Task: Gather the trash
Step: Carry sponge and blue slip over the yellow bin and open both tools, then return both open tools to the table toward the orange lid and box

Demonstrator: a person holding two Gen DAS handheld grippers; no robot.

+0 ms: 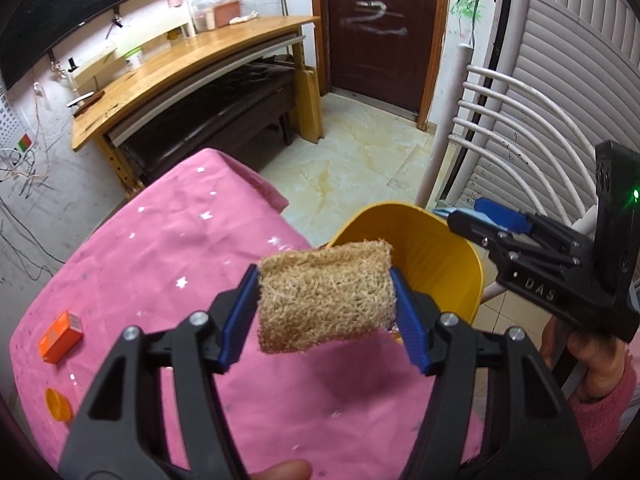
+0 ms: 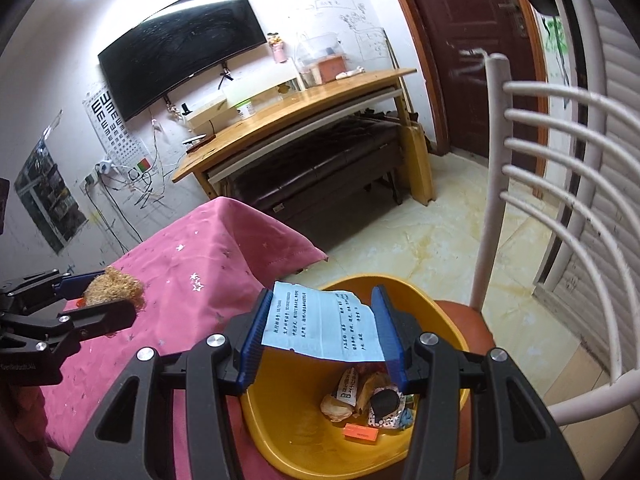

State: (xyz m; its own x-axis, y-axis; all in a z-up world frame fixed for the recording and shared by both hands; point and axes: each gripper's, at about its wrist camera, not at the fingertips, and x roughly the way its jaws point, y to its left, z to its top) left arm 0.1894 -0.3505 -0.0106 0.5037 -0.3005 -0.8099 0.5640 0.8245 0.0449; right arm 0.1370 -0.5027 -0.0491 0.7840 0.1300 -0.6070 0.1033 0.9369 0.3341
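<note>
Pink cloth (image 1: 160,264) covers the table at our left, and two pieces of trash are not yet collected from it: an orange box (image 1: 60,336) and an orange cap (image 1: 58,404) near the left edge. Moving right, our left gripper (image 1: 324,300) is clamped on a tan loofah sponge (image 1: 326,294), both blue pads pressing its short ends so it hangs free above the cloth, just beside the yellow bin (image 1: 460,272). We judge it is held that way so it can be swung over the rim and dropped.

Further right, the bin sits on a chair seat (image 2: 476,320) against the table's edge, low enough to drop into. Wrappers (image 2: 352,396) and another orange box (image 2: 362,434) already lie at its bottom. Our right gripper (image 2: 322,328) is closed on a pale blue printed paper slip (image 2: 324,324), stretched flat between the pads directly over the bin's mouth. We judge the slip is ready to release; opening the jaws should let it fall inside, with the sponge to follow.
</note>
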